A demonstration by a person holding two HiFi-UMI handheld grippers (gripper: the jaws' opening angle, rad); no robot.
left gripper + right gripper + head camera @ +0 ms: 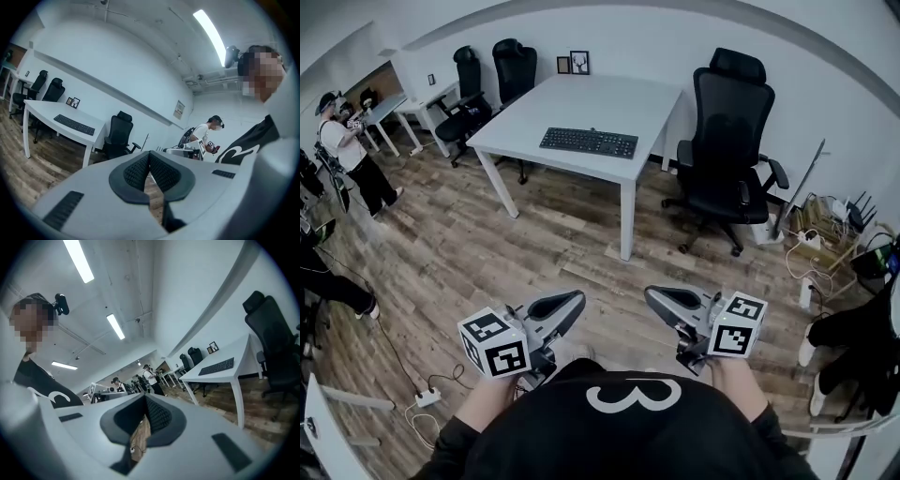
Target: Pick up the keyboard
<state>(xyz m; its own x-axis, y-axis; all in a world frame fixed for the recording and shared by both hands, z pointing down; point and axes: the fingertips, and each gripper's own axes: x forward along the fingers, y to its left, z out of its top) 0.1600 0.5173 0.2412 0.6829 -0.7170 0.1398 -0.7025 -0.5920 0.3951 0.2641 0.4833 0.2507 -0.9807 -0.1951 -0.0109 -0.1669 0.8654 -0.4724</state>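
A black keyboard (589,142) lies near the front edge of a white table (581,105) across the room; it also shows as the keyboard (74,124) in the left gripper view and the keyboard (216,366) in the right gripper view. Both grippers are held close to the person's chest, far from the table. My left gripper (572,302) is shut with nothing between its jaws. My right gripper (656,298) is shut and empty too. The two point toward each other across the body.
A black office chair (727,150) stands right of the table, two more chairs (492,80) behind its left end. Cables and a power strip (811,267) lie on the floor at right, another power strip (427,398) at lower left. People stand at left (347,150).
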